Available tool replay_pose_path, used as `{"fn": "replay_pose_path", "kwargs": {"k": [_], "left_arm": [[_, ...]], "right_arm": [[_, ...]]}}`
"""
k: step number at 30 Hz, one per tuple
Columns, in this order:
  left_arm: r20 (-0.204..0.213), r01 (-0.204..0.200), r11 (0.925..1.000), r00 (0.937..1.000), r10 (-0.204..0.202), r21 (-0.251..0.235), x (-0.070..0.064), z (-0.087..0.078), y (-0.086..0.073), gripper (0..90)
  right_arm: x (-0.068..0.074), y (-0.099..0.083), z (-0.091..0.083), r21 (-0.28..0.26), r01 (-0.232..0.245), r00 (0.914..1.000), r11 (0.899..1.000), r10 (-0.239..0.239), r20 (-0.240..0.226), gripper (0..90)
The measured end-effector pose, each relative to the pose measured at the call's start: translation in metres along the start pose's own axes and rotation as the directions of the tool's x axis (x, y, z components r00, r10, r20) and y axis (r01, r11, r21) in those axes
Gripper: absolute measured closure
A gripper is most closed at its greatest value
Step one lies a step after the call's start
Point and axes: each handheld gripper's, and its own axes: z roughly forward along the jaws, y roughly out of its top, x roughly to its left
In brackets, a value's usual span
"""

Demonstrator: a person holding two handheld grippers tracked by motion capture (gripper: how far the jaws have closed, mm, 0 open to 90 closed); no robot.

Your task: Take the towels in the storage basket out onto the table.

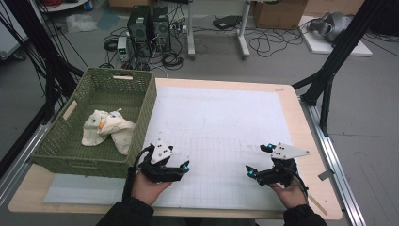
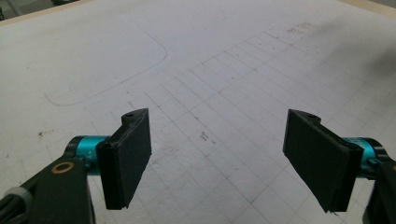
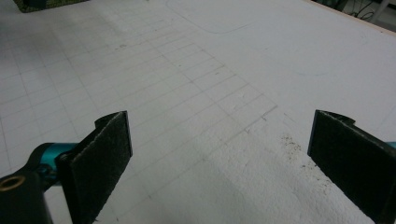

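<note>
Both grippers sat low over the white mat (image 1: 221,122), and nothing was in either of them. The left gripper (image 1: 181,165) had its jaws spread wide, just beside the near corner of the green basket (image 1: 146,108), and the view along it looked down on bare gridded mat between the pads (image 2: 128,156). The right gripper (image 1: 260,160) was spread just as wide, well apart from the left, near the table's right side. The cloth (image 1: 107,129) lay bunched on the floor of the basket, toward its near half.

The risk, as I judged it: a reach for that cloth from here would have to clear the basket's tall wall, and a low sweep could have knocked the wall and shoved the basket along the table (image 1: 301,117). Soft, crumpled fabric could also have slipped out of a shallow pinch.

Both hands were palm-down, forearms coming in from the near edge, jaws pointing forward and slightly inward.
</note>
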Motion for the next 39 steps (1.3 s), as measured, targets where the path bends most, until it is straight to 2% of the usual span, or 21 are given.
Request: {"fn": "replay_pose_path", "kwargs": {"k": [13, 25, 26, 29, 31, 33, 34, 35, 39], "left_arm": [[0.038, 0.002, 1.0, 0.9993, -0.001, -0.003, -0.002, 0.003, 0.005, 24.0], [0.098, 0.026, 0.9997, 0.9948, -0.025, -0.004, -0.003, 0.006, 0.015, 26.1], [0.113, 0.03, 0.9995, 0.9932, -0.029, -0.01, -0.003, 0.006, 0.017, 27.1], [0.121, 0.036, 0.9993, 0.9921, -0.035, -0.006, -0.002, 0.007, 0.02, 27.9], [0.148, 0.064, 0.9979, 0.987, -0.063, -0.005, 0.0, 0.007, 0.024, 28.3], [0.158, 0.071, 0.9975, 0.9851, -0.069, -0.004, 0.001, 0.007, 0.026, 29.2], [0.172, 0.091, 0.9958, 0.981, -0.088, -0.009, 0.003, 0.007, 0.03, 29.5], [0.172, 0.091, 0.9958, 0.981, -0.088, -0.009, 0.003, 0.007, 0.03, 29.5], [0.196, 0.118, 0.993, 0.9738, -0.115, -0.003, 0.008, 0.007, 0.039, 29.5]], "right_arm": [[0.001, 0.0, -0.003, -0.006, -0.002, 1.0, 1.0, 0.002, 0.008, 5.4], [-0.001, -0.002, -0.004, -0.012, -0.007, 0.9999, 1.0, 0.007, 0.012, 5.4], [-0.001, -0.001, -0.004, -0.014, -0.012, 0.9998, 1.0, 0.012, 0.016, 5.4], [-0.002, -0.001, -0.003, -0.017, -0.016, 0.9997, 1.0, 0.016, 0.016, 5.4], [-0.003, -0.001, -0.003, -0.018, -0.02, 0.9997, 1.0, 0.02, 0.016, 5.4], [-0.004, -0.001, -0.003, -0.024, -0.019, 0.9997, 1.0, 0.02, 0.016, 5.4], [-0.004, -0.001, -0.004, -0.023, -0.022, 0.9996, 0.999, 0.023, 0.017, 5.4], [-0.004, -0.001, -0.004, -0.023, -0.022, 0.9996, 0.999, 0.023, 0.017, 5.4], [-0.005, 0.0, -0.005, -0.032, -0.021, 0.9996, 0.999, 0.021, 0.018, 5.4]]}}
